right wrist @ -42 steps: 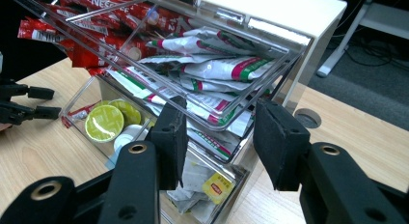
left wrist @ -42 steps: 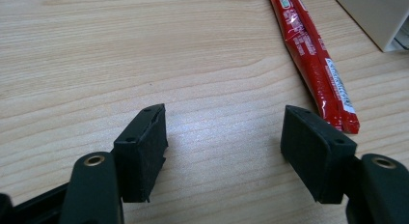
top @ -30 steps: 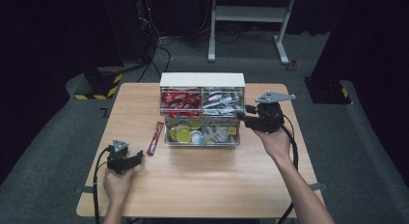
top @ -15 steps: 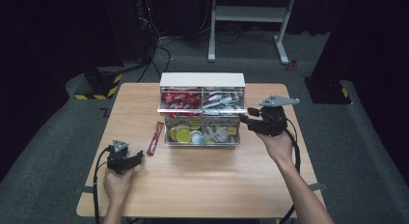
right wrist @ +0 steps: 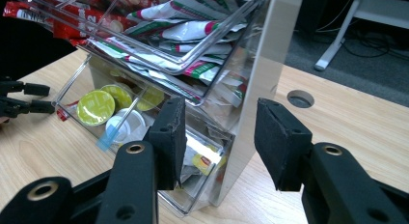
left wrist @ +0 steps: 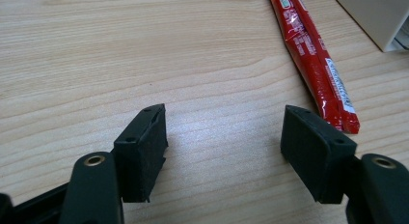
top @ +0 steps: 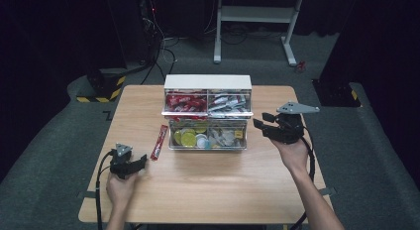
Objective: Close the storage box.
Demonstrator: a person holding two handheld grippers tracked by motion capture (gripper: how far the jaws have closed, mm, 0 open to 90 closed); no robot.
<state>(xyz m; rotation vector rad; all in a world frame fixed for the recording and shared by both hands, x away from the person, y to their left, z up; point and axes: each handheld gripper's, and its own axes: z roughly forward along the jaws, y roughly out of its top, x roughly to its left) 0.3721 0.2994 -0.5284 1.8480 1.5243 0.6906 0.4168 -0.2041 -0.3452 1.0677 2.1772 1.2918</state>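
A clear drawer organiser with a white top [top: 208, 82] stands at the middle of the table, its white side wall [right wrist: 263, 89] close in the right gripper view. My right gripper [top: 262, 121] hovers just off its right side, open, nothing between its pads [right wrist: 219, 137]. A red stick sachet [top: 159, 142] lies flat on the wood left of the organiser. My left gripper [top: 142, 161] rests near the front left of the table, pointing toward the sachet. It is open and empty [left wrist: 224, 132], with the sachet [left wrist: 313, 64] lying beyond its right jaw.
The upper drawers hold red sachets [top: 185, 101] and white-green sachets [top: 229, 102]. The lower ones hold yellow-green capsules [top: 188, 137] and mixed packets [top: 225, 137]. A round cable hole [right wrist: 300, 98] sits in the tabletop behind the organiser. Bare wooden tabletop [top: 213, 185] lies in front.
My right gripper has drifted a little to the right and toward the near edge, away from the organiser's front. The left gripper has stayed put.
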